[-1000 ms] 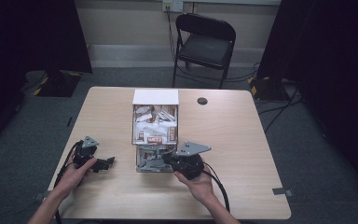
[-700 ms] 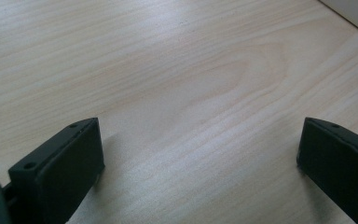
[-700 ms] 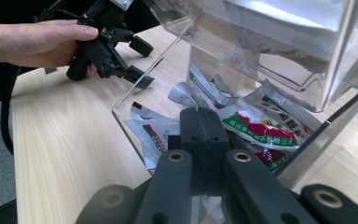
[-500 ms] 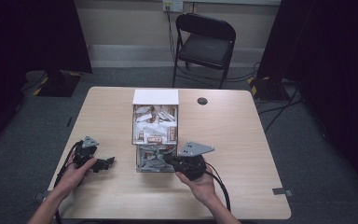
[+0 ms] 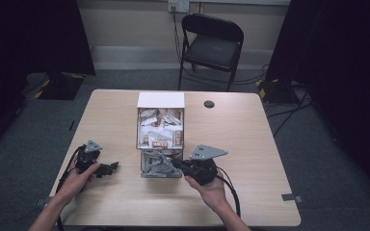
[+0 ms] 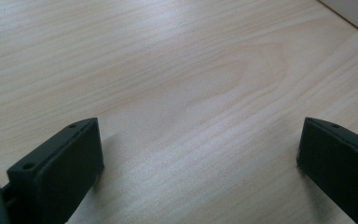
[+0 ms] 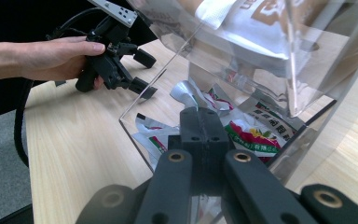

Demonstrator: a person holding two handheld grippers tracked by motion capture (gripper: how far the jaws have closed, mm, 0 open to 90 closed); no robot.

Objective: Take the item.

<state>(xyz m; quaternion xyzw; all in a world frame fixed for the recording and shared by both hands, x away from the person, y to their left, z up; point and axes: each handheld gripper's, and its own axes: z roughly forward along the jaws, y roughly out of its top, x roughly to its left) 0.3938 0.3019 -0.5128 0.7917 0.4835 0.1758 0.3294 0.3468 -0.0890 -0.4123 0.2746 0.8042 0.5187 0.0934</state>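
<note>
Your right hand (image 5: 211, 188) is nearest, at the tabletop's (image 5: 250, 144) near edge, holding the right tongs (image 5: 176, 164) with the jaws pressed together inside the low front opening of the clear dispenser box (image 5: 161, 137). In the right gripper view the closed jaws lie among crumpled sachets (image 7: 254, 135) in the bottom tray; whether a sachet is pinched between them is not resolvable, the tips being hidden by the jaws' own bodies.

Your left hand (image 5: 77, 179) sits toward the left edge of the tabletop, well apart from the box. The left tongs (image 5: 112, 167) it holds point toward the box, jaws spread wide over bare wood, nothing between them (left gripper view).

Beyond the tray, the box's upper compartment is stacked with brown-and-white packets (image 5: 160, 126); a white panel (image 5: 160, 99) closes its far end. A small dark disc (image 5: 208, 104) lies to the right of that end. Past the tabletop, a black folding chair (image 5: 211, 45) stands at the wall
</note>
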